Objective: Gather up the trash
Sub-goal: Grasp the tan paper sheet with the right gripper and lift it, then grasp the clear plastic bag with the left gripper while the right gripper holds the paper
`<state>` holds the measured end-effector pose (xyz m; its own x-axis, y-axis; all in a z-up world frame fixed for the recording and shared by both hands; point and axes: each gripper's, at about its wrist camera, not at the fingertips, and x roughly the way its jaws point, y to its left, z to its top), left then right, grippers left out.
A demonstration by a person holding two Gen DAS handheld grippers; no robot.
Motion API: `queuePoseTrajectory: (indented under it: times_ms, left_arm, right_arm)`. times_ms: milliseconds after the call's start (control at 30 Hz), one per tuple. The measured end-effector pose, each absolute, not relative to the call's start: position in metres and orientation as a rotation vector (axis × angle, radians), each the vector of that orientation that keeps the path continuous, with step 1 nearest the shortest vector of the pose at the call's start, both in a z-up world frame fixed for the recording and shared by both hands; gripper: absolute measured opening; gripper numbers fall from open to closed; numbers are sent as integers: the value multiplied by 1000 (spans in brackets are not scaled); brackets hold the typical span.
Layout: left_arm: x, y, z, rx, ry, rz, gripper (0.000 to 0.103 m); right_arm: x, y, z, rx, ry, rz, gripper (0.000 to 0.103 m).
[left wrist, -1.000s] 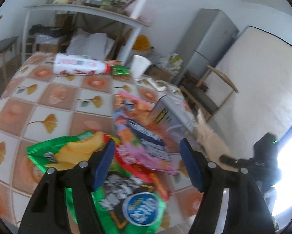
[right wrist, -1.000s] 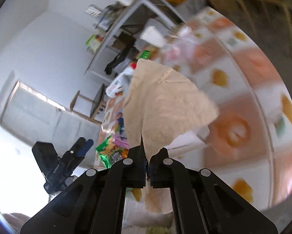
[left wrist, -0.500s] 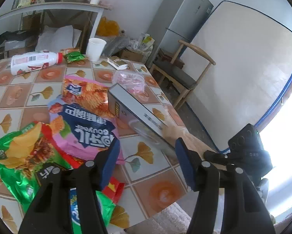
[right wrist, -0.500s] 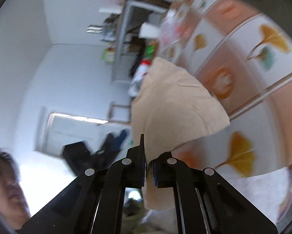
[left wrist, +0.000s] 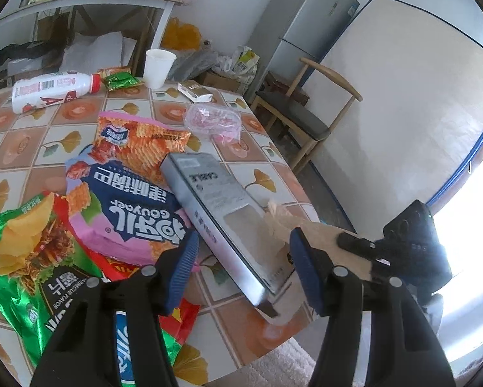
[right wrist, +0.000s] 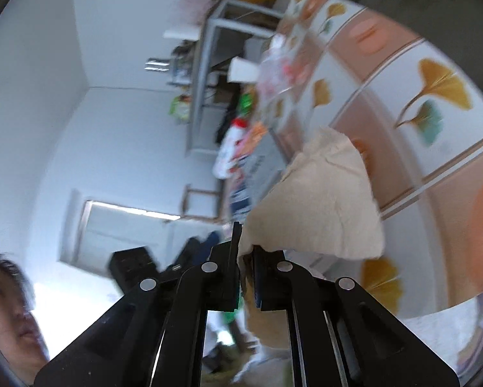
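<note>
While left tool (left wrist: 241, 258) gapes, right tool (right wrist: 243, 277) pinches crumpled beige napkin (right wrist: 318, 206)

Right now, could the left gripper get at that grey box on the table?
Probably yes: the left gripper is open, and the grey box lies tilted on the snack bags straight ahead, its near end between the fingers with nothing covering it.

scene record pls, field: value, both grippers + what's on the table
left gripper: open, aimed at the grey box
right gripper: shut on the brown paper
grey box: lies over the snack bags, one end past the table edge
snack bags: pink and blue bag, green chip bag, orange bag
far side: milk bottle on its side, paper cup upright, clear pink wrapper
table: ginkgo-leaf tile pattern
</note>
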<state>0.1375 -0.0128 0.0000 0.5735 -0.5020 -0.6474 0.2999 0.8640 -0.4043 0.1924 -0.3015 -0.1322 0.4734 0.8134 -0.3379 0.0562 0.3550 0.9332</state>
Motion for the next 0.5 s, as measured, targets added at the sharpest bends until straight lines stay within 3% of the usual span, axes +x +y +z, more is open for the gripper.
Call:
queuePoseTrajectory:
  times_ms: [133, 333, 400, 500]
  left_arm:
    - [137, -19, -3, -269, 845, -500, 57]
    - [138, -35, -8, -237, 864, -531, 55]
    - [139, -39, -10, -216, 870, -530, 54]
    - [141, -44, -13, -212, 880, -541, 54]
  right_arm:
    - [197, -301, -134, 985, 986, 456, 9]
    - [199, -292, -133, 816, 1063, 337, 42]
    - [194, -292, -120, 760, 1056, 328, 66]
    - [189, -294, -106, 589, 1072, 279, 73]
